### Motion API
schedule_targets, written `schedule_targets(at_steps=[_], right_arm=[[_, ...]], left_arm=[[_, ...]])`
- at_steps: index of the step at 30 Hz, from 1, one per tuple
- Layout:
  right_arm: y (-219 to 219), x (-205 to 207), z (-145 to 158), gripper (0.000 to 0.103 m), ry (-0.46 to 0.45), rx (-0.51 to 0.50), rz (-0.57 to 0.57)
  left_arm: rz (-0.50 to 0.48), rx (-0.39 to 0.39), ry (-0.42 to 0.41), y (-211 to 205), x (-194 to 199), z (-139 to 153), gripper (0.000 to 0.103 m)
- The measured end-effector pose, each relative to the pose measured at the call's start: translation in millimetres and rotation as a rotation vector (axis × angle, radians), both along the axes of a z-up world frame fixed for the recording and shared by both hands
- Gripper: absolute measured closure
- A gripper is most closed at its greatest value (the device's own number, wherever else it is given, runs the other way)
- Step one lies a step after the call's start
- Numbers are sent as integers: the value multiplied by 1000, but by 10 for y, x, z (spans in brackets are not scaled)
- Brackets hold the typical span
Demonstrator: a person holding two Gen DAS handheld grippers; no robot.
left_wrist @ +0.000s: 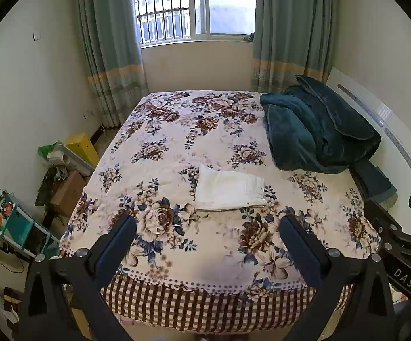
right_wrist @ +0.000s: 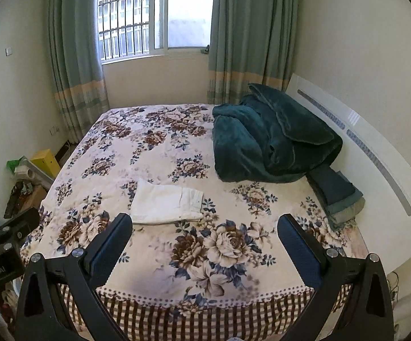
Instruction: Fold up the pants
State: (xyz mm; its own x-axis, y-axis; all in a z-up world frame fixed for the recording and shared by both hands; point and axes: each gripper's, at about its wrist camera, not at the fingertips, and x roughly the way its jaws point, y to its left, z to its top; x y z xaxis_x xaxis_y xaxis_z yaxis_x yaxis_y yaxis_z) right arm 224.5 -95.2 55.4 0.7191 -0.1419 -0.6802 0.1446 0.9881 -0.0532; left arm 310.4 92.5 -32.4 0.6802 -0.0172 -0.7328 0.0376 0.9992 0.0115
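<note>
White pants (left_wrist: pixel 229 190) lie folded into a flat rectangle on the flowered bedspread (left_wrist: pixel 211 142), near the middle of the bed's front half; the right wrist view shows the pants (right_wrist: pixel 167 203) too. My left gripper (left_wrist: pixel 207 224) hangs above the bed's near edge, short of the pants, jaws wide apart with nothing between them. My right gripper (right_wrist: pixel 205 223) is likewise open and empty, held back from the pants, which lie ahead and to its left. Part of the right gripper's body shows at the right edge of the left wrist view.
A bundled dark teal blanket (left_wrist: pixel 319 130) lies at the back right of the bed, with a dark pillow (right_wrist: pixel 336 190) against the white headboard (right_wrist: pixel 375 153). Boxes and clutter (left_wrist: pixel 63 170) fill the floor left of the bed. Curtains and a window stand behind.
</note>
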Motion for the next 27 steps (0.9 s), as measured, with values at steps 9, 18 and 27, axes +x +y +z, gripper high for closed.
schedule_targets(at_steps=[9,18,27], right_arm=[[24,59,-54,0,14,5,15],[60,108,-116,0,26,26,34],[85,110,-191,0,46,47,40]], left_arm=[[23,7,-3,70,-35,8,0],[32,12,1,102,-47,11,0],[35,16,-1,132,-37,9,0]])
